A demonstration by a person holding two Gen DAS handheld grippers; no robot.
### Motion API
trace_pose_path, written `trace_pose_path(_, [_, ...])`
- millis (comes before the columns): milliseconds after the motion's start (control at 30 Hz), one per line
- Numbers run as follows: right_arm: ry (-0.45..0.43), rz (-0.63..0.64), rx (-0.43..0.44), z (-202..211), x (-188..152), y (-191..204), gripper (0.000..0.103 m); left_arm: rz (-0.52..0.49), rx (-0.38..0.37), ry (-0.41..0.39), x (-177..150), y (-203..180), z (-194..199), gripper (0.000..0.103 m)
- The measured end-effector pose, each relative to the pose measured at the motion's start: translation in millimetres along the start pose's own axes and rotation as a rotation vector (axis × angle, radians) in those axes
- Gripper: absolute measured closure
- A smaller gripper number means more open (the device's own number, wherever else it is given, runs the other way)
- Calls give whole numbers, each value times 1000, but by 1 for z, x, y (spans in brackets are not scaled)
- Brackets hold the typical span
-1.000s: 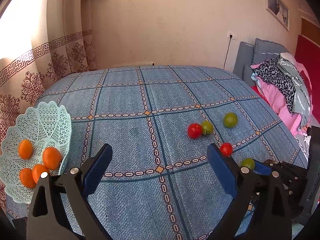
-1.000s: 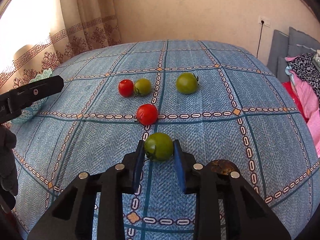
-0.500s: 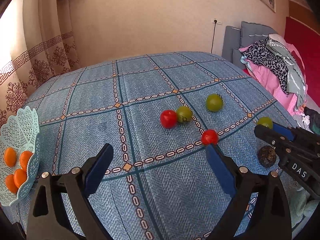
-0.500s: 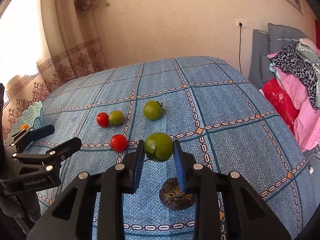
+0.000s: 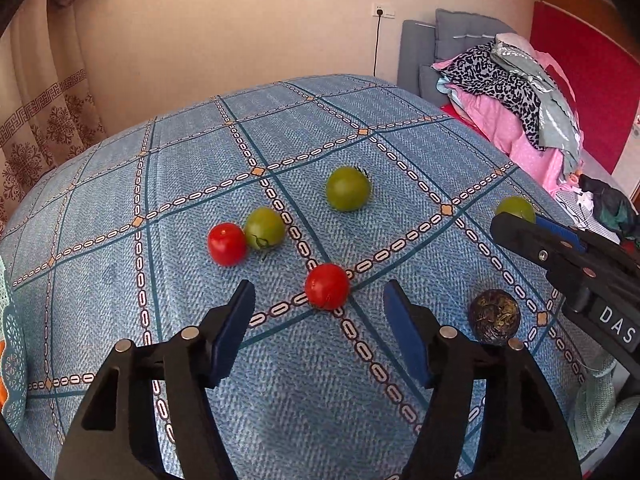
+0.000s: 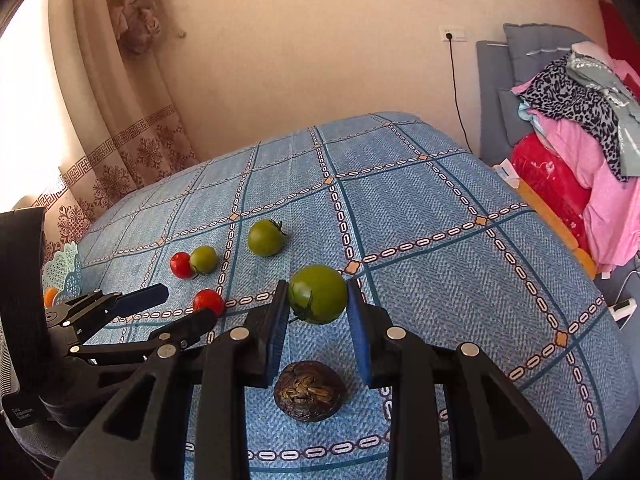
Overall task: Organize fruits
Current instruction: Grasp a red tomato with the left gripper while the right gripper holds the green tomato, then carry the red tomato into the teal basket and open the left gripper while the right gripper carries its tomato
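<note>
1. Since the earlier frame, the left gripper (image 5: 318,330) has advanced to the near red tomato (image 5: 327,286), jaws spread wide.
2. The right gripper (image 6: 319,314) clasps a green tomato (image 6: 318,294), lifted above the blue cloth (image 6: 460,280).
3. Tomatoes are likely light, smooth and bruisable; grip gently across the widest part.

Bare bedspread (image 5: 120,184) left, tomatoes (image 5: 327,286) mid-bed — dark fruit (image 5: 494,316) right

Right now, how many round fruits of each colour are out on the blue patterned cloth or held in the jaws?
Red round tomatoes: 2
Green round tomatoes: 3, the last one held
Dark wrinkled round fruit: 1
Total: 6
</note>
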State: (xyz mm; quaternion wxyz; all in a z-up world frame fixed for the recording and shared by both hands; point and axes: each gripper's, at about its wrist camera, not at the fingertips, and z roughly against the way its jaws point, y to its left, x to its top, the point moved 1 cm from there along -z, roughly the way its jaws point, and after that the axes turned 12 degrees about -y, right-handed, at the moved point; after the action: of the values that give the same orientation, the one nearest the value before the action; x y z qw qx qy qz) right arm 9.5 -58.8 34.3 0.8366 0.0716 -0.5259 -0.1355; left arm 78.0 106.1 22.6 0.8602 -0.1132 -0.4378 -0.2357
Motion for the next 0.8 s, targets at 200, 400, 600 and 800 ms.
trace_pose_path(200, [6,-15,2,-1,-2,-3,74,55,-32,55,-1,-3,-23,62])
trace_pose_path(400, [16,-5,9,-4,-5,2,74,79,-34,50,-4,-3,-34,77])
trace_pose_path(600, [12,0,26,-3,-7,4,74,77,-12,24,-8,0,-18,77])
trace_pose_path(800, [2,8,47,-1,-8,8,74,89,21,-46,3,8,9,77])
